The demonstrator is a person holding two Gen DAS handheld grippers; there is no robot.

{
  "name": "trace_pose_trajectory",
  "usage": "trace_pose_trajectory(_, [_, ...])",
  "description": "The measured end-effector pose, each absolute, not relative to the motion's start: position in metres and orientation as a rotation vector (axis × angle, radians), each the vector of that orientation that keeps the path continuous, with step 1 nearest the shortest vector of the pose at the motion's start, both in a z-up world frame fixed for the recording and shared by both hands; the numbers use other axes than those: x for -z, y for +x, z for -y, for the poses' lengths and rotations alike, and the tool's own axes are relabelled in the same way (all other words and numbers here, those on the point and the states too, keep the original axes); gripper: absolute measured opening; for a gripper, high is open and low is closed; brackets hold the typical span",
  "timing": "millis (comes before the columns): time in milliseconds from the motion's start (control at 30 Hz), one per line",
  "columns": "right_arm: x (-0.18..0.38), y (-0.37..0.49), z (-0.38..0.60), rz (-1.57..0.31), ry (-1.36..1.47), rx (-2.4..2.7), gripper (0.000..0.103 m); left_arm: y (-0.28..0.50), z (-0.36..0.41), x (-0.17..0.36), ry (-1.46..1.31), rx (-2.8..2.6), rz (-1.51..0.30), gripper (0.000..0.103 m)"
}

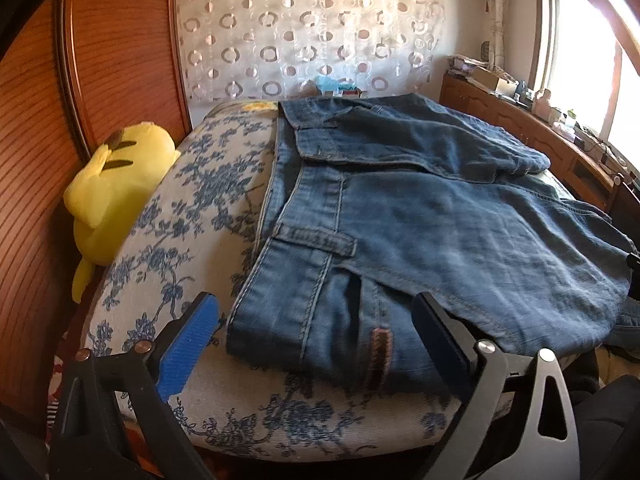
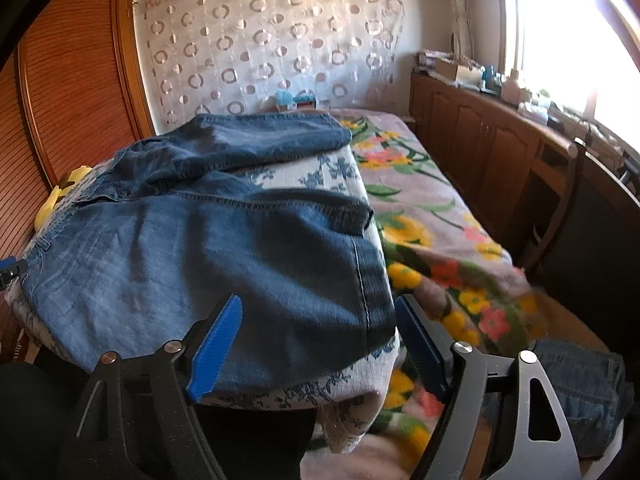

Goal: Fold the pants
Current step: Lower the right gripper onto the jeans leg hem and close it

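Spread on the blue-flowered cushion (image 1: 192,208), your jeans (image 1: 420,216) look roughly half-folded; both the left claw (image 1: 316,344) and right claw (image 2: 320,344) gape empty, so grip the near edge next.

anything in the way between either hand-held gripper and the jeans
Nothing visible. The left hand-held gripper is open at the waistband end of the jeans, and the right hand-held gripper is open at the other edge. The yellow plush sits off to the side.
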State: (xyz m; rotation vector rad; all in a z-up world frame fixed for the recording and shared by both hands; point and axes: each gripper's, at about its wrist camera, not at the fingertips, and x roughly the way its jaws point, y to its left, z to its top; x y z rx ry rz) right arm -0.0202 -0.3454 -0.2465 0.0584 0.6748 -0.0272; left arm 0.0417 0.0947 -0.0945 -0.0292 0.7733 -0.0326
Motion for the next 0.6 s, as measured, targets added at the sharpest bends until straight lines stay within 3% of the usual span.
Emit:
trace_pose_trajectory(100, [0.238, -0.025, 0.335, -0.694, 0.067, 0.023, 0.073, 0.042, -0.102, 0.101, -0.041, 0.033, -0.791, 0.092])
trace_pose_trajectory(167, [0.230, -0.031, 0.325, -0.698, 0.062, 0.021, 0.061, 0.041, -0.107, 0.104, -0.047, 0.033, -0.797, 0.089])
trace_pose_trajectory(233, [0.222, -0.035, 0.315, -0.700, 0.053, 0.018, 0.035, 0.041, -0.112, 0.106, -0.055, 0.033, -0.802, 0.087])
trace_pose_trajectory(333, [0.212, -0.042, 0.308, -0.678, 0.039, -0.003, 0.015, 0.041, -0.117, 0.107, -0.060, 0.019, -0.804, 0.085])
trace_pose_trajectory(600, [0.149, -0.057, 0.270, -0.542, 0.029, -0.037, 0.010, 0.043, -0.128, 0.111, -0.098, 0.050, -0.811, 0.068])
